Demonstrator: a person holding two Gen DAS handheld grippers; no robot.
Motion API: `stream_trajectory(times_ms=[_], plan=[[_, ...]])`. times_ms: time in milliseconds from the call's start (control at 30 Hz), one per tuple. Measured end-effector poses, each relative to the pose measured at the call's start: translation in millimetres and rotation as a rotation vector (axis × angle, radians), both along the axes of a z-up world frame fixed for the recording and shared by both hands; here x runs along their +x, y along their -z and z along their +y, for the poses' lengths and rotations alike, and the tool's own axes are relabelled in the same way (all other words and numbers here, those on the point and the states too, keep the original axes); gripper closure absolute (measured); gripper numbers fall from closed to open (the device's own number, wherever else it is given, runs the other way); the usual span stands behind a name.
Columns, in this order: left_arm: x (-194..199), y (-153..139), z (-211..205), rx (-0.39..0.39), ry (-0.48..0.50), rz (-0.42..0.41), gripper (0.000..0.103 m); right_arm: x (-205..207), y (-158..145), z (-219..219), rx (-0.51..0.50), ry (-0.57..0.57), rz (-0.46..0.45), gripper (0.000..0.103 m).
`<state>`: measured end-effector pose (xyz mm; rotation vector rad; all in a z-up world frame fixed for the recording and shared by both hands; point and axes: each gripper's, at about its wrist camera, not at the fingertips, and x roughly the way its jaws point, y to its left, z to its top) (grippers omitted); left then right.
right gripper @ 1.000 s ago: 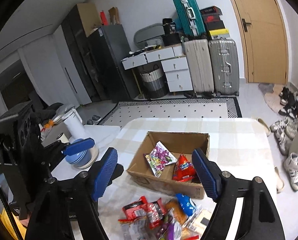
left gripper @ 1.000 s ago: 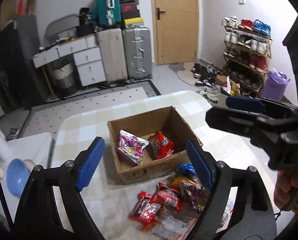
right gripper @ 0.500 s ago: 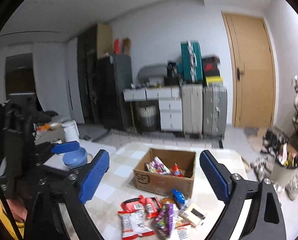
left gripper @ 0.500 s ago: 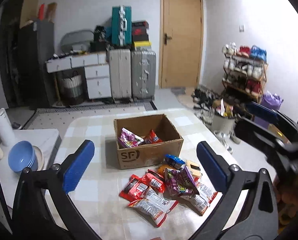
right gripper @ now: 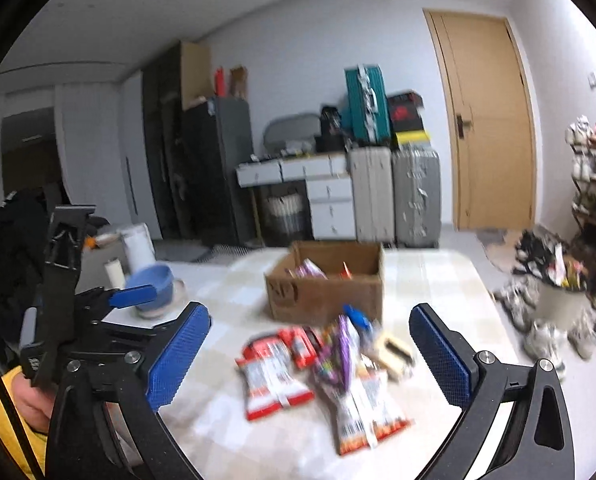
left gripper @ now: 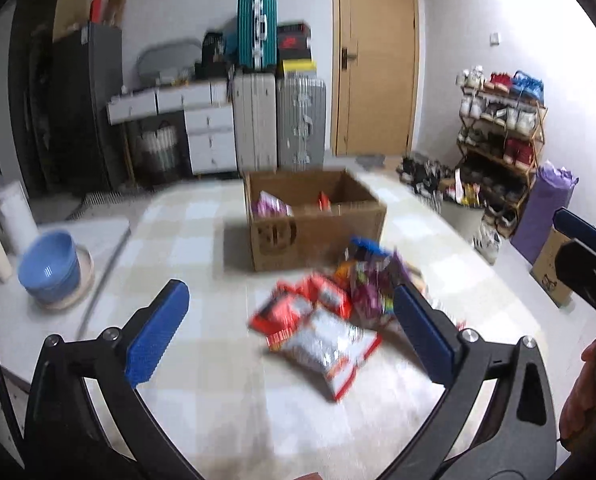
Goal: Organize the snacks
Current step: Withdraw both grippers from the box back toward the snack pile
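An open cardboard box (left gripper: 317,232) (right gripper: 325,296) stands on the checked table and holds a purple packet (left gripper: 272,208) and a red packet (left gripper: 323,202). A blurred pile of snack packets (left gripper: 329,312) (right gripper: 325,364) lies on the table just in front of the box: red, white, purple, orange and blue ones. My left gripper (left gripper: 290,336) is open and empty, low over the table, short of the pile. My right gripper (right gripper: 309,356) is open and empty, also near the pile. Each gripper shows at the edge of the other's view.
Blue bowls (left gripper: 50,264) on a plate and a white jug (left gripper: 14,216) stand on a side surface at the left. Suitcases (left gripper: 278,120), drawers and a door are at the back. A shoe rack (left gripper: 497,136) and shoes line the right wall.
Both grippers have pulled back from above the box and dropped lower, toward the table's near side. The box now looks farther off and the snack pile lies between the fingers. Both stayed open.
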<state>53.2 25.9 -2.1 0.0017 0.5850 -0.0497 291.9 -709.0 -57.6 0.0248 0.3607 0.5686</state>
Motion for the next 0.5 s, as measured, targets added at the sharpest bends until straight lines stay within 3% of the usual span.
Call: stream_trajectory(times_ms=[267,500], plan=[[26,79,-3,-0.018,-0.014,0.190,0.001,15,54,-2,-0.033,0.026,0.125,0.001],[40,111,-9,-0.040,-0.026,0.264,0.001,26,68,1,-0.037,0.011,0.164,0.001]])
